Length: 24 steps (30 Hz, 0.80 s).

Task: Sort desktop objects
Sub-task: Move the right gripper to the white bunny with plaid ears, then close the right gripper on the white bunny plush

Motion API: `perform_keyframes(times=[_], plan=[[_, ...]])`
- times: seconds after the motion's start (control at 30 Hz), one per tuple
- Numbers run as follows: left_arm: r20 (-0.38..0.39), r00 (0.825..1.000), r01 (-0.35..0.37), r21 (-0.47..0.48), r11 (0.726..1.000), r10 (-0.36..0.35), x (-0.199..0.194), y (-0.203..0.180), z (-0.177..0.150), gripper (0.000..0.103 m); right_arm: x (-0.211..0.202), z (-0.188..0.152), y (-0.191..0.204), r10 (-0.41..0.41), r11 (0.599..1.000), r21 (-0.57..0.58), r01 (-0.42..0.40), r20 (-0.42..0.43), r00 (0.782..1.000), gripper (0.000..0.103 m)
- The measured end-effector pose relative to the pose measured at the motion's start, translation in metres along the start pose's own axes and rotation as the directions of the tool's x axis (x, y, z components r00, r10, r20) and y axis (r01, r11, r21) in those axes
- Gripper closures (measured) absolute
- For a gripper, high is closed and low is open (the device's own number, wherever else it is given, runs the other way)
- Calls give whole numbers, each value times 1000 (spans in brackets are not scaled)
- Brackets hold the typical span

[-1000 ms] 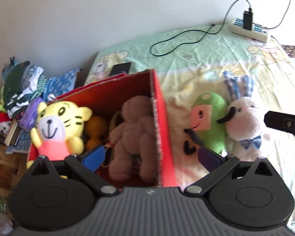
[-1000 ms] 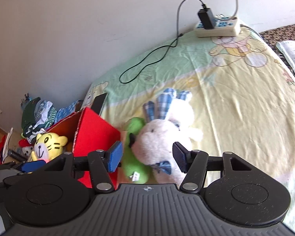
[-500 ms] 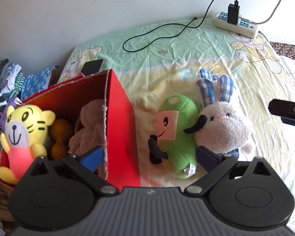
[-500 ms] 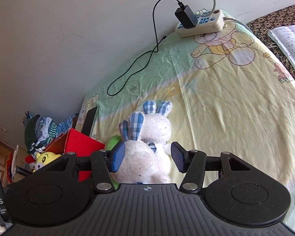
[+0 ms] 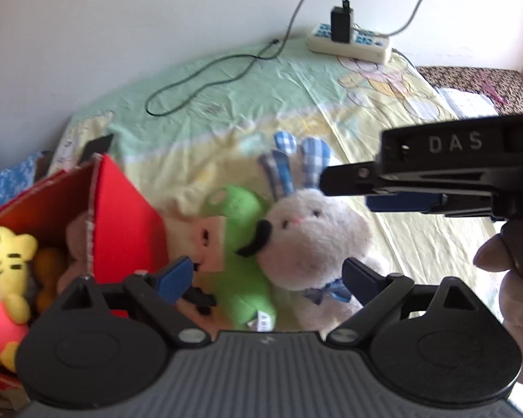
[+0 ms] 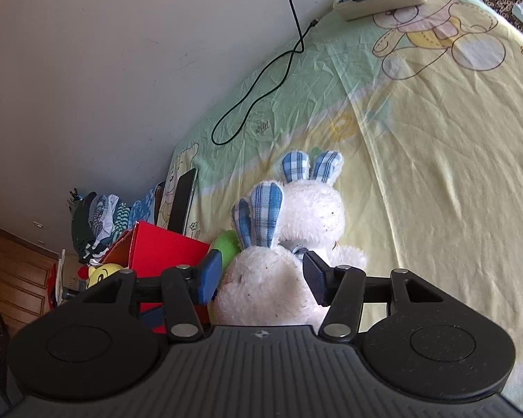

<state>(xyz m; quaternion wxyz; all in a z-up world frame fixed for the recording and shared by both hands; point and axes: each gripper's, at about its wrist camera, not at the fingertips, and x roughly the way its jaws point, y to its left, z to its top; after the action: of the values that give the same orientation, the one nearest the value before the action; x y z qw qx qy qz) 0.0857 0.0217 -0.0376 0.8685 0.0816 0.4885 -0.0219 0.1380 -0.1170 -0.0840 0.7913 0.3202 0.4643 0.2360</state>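
On the yellow-green sheet a green plush (image 5: 240,244) leans against a white rabbit plush (image 5: 313,237) with blue checked ears. My left gripper (image 5: 266,275) is open, its blue pads either side of the two toys and clear of them. My right gripper (image 6: 261,271) comes in over the rabbit (image 6: 261,278) from behind. Its jaws are opening and the rabbit's head lies between the pads, unsqueezed. In the left wrist view the right gripper (image 5: 331,183) hangs by the ears. A red box (image 5: 122,216) to the left holds a yellow tiger (image 5: 3,264) and a brown bear.
A power strip (image 5: 348,41) with a black charger and a looping cable (image 6: 261,80) lie at the far wall. A dark phone (image 6: 183,202) lies behind the red box (image 6: 164,247), folded clothes (image 6: 97,223) beyond. A hand (image 5: 516,285) grips the right tool.
Both grippers have dropped closer to the plush toys. The left view swung right from the box onto the toys, and the right gripper has slid in over the rabbit.
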Motion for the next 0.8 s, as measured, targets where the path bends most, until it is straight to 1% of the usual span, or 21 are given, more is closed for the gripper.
perform_keyframes(times=[0.03,0.1,0.17,0.2,0.23,0.27,0.33,0.37,0.47,0.53,0.67,0.73,0.8], plan=[[-1,1000,8,10,1000,-8,4,-2,-1,9,3,-1,1,6,1000,-9,-6,-11,1000,47],[-10,1000,6,24,1000,-6,14,-7,-4,9,9,-4,1,-10,1000,-29,9,-31,999,47],[-19,1000,19,37,999,-19,21,-11,-5,11,12,-5,-1,-22,999,-45,21,-41,999,50],[-25,999,28,42,999,-27,24,-13,-5,13,11,-4,-3,-18,999,-37,16,-43,999,55],[-28,999,38,51,998,-37,25,-16,-5,18,9,-3,-8,-7,1000,-20,6,-47,999,58],[-28,999,47,61,997,-46,26,-20,-6,20,8,-2,-12,6,1000,-5,-7,-49,999,60],[-17,999,48,91,995,-47,27,-30,-6,25,3,0,-20,28,999,23,-27,-47,998,66],[-15,998,55,107,993,-54,27,-35,-6,27,0,-1,-23,34,999,35,-32,-48,998,67],[2,999,35,155,987,-35,28,-50,-7,28,-8,-3,-32,34,998,59,-32,-35,999,67],[19,999,33,175,984,-37,26,-57,-7,28,-13,-4,-36,33,997,67,-31,-19,999,66],[51,997,49,203,978,-61,21,-65,-5,28,-15,-3,-42,25,994,102,-26,10,1000,56],[58,997,44,214,976,-58,21,-68,-4,28,-11,-2,-45,32,993,118,-32,6,999,56],[58,997,36,208,977,-49,24,-67,-4,28,-7,-2,-49,60,987,150,-58,-8,998,55]])
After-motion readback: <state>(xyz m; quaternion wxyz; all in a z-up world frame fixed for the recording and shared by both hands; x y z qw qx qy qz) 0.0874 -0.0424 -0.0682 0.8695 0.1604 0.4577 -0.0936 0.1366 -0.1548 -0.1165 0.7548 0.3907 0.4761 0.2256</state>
